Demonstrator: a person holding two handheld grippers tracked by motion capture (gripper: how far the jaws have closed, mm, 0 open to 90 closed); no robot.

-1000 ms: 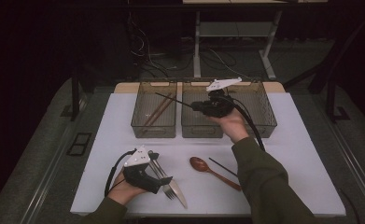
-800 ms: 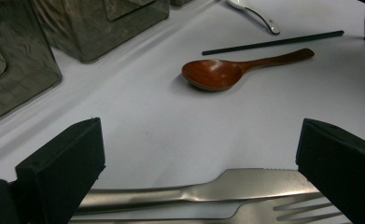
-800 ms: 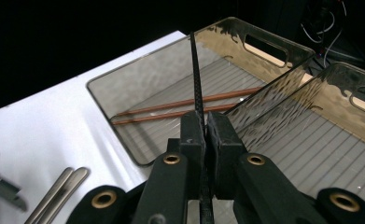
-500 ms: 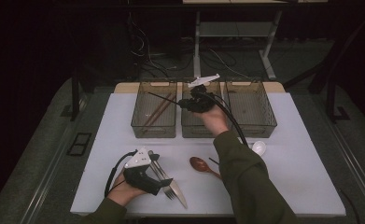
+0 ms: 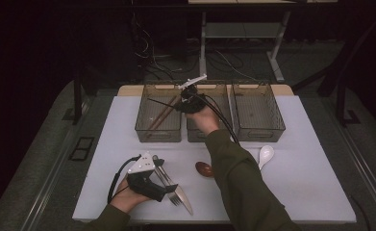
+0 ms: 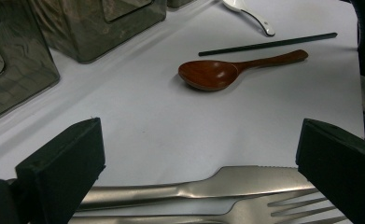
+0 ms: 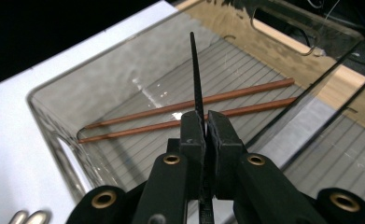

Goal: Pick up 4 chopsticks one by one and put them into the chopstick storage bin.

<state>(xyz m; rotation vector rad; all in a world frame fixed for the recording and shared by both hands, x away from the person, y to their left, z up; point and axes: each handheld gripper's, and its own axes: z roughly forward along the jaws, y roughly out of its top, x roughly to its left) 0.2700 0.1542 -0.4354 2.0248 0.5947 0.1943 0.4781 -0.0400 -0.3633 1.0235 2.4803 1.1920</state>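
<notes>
My right gripper is shut on a black chopstick and holds it over the left clear bin. In the right gripper view the chopstick sticks up from the closed jaws, above two brown chopsticks lying in the bin. My left gripper rests open at the front left of the table. Its jaws stand wide apart over a metal knife and fork. A second black chopstick and a brown wooden spoon lie beyond them.
Three clear bins stand in a row at the back: left, middle and right. A white ceramic spoon lies right of the person's sleeve. The white table top drops off to dark floor on all sides.
My right gripper has carried the black chopstick leftward, from above the middle bin to over the left bin. The left gripper has stayed put by the knife and fork.
</notes>
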